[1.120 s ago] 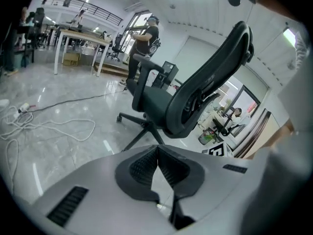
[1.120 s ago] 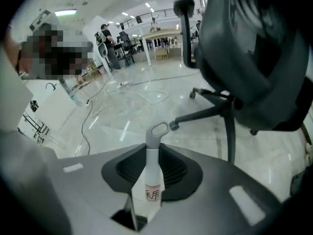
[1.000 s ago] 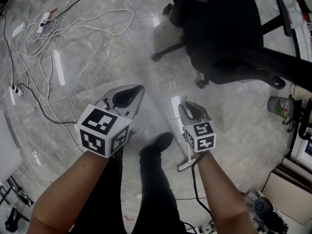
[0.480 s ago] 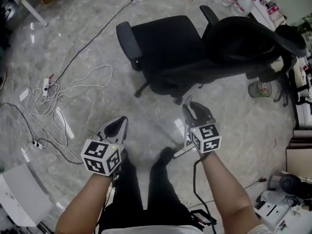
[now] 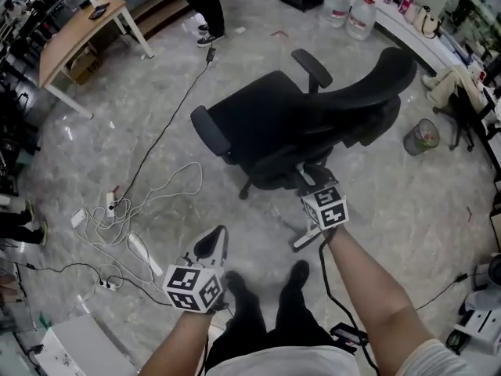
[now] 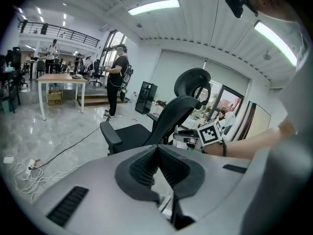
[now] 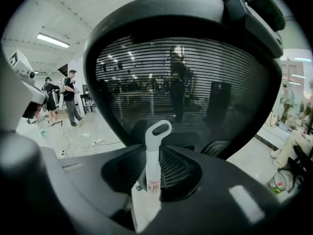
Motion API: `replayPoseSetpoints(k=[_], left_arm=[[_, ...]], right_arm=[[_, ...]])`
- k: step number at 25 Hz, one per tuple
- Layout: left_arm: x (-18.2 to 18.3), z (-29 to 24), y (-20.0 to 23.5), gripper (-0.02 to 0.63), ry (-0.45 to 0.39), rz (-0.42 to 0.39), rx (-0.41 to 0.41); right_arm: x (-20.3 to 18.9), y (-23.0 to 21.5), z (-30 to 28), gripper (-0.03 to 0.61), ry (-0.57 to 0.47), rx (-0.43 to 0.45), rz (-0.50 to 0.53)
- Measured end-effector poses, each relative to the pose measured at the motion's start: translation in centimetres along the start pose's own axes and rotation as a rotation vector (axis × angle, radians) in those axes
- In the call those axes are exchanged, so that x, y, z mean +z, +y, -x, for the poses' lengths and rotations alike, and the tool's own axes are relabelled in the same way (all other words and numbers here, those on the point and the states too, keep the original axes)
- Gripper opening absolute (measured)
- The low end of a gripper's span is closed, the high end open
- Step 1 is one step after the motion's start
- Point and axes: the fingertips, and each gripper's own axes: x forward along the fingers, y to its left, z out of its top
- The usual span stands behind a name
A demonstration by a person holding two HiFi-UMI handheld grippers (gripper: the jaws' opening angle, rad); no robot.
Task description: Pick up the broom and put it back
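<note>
My right gripper (image 5: 311,182) (image 7: 157,153) is shut on the broom's white handle (image 7: 152,165). The handle's looped end (image 7: 159,129) pokes up between the jaws, right in front of the office chair's mesh back (image 7: 181,82). In the head view a short stretch of the white handle (image 5: 304,240) slants down from under that hand toward the floor; the broom's head is hidden. My left gripper (image 5: 216,237) (image 6: 156,151) hangs lower at the left, shut with nothing in it.
A black office chair (image 5: 297,124) stands tilted just ahead of the right gripper. White and black cables (image 5: 141,210) lie on the marble floor at the left. Farther off are a wooden table (image 5: 78,30), a standing person (image 5: 205,6), a waste bin (image 5: 421,137) and water bottles (image 5: 362,14).
Both grippers have risen from near the floor, and the head view has lifted to take in the room. The right gripper keeps its hold on the handle.
</note>
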Motion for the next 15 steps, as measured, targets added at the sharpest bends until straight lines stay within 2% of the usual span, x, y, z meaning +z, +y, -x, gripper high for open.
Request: replayPoseSetpoints(k=[4, 6, 8, 15], left_arm=[[0.6, 0.7, -0.8, 0.008, -0.008, 0.003, 0.027], [0.9, 0.7, -1.6, 0.008, -0.017, 0.006, 0.033], [1.3, 0.5, -2.5, 0.008, -0.023, 0.006, 0.034], [4.2, 0.8, -6.6, 0.008, -0.058, -0.018, 0.026]], right_arm=[[-0.1, -0.5, -1.0, 0.095, 0.04, 0.019, -0.018], [0.2, -0.9, -1.3, 0.167, 0.059, 0.032, -0.02], [0.9, -1.4, -0.9, 0.173, 0.053, 0.039, -0.017], [4.6, -2.0, 7.1, 0.172, -0.032, 0.056, -0.029]])
